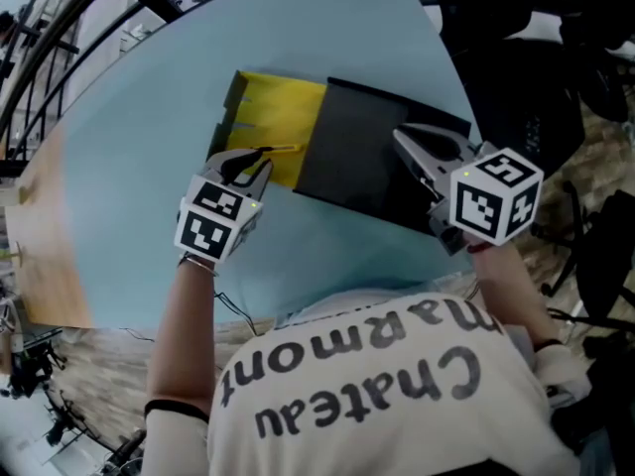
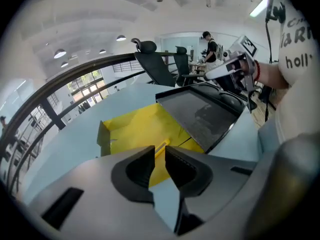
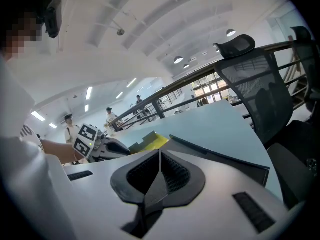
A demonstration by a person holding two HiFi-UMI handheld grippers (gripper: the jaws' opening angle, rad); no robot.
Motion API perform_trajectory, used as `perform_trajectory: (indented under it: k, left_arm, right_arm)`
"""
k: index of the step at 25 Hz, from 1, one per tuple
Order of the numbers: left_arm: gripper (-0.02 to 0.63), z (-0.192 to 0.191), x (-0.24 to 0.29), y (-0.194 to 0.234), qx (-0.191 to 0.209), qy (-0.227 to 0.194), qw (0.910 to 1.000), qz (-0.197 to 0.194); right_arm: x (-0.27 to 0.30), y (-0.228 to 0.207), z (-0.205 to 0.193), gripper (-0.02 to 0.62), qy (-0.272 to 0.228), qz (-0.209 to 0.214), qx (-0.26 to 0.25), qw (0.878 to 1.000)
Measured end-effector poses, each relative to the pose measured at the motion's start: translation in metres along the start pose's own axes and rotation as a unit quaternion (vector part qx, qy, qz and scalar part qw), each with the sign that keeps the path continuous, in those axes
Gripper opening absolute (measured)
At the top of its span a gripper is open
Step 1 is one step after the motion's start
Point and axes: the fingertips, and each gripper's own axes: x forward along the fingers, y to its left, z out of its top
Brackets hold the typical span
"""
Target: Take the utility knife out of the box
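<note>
The shirt (image 1: pixel 397 385) at the bottom of the head view carries "Chateau Marmont" in dark letters, upside down to the camera. At the upper right of the left gripper view, the shirt (image 2: pixel 299 44) shows only "holl" below cut-off letters. The left cube (image 1: pixel 211 221) and right cube (image 1: pixel 496 198) bear black-and-white square code markers without letters
</note>
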Motion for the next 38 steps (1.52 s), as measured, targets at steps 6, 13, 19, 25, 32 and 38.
perform_trajectory:
  k: [6, 13, 19, 25, 32, 38]
  left_arm:
    - [0.071, -0.002, 0.009, 0.004, 0.103, 0.065, 0.9923, -0.018]
    - [0.115, -0.014, 0.033, 0.007, 0.174, 0.13, 0.9745, -0.056]
    - [0.137, -0.03, 0.046, 0.012, 0.207, 0.191, 0.9565, -0.076]
    - [0.124, -0.04, 0.056, 0.013, 0.206, 0.215, 0.9515, -0.079]
    - [0.115, -0.041, 0.056, 0.011, 0.193, 0.231, 0.9481, -0.101]
    - [0.067, -0.042, 0.057, 0.006, 0.179, 0.222, 0.9519, -0.113]
  right_arm:
    - [0.002, 0.0, 0.0, 0.038, 0.001, -0.002, -0.009, 1.0]
    - [0.002, -0.009, 0.001, 0.038, 0.006, -0.005, -0.005, 1.0]
    - [0.002, -0.011, 0.002, 0.038, 0.005, 0.002, -0.006, 1.0]
    - [0.004, -0.008, 0.001, 0.038, 0.01, 0.012, -0.006, 1.0]
    - [0.004, -0.007, 0.001, 0.038, 0.011, 0.013, -0.006, 1.0]
    - [0.003, -0.009, -0.001, 0.038, 0.009, 0.011, -0.007, 1.0]
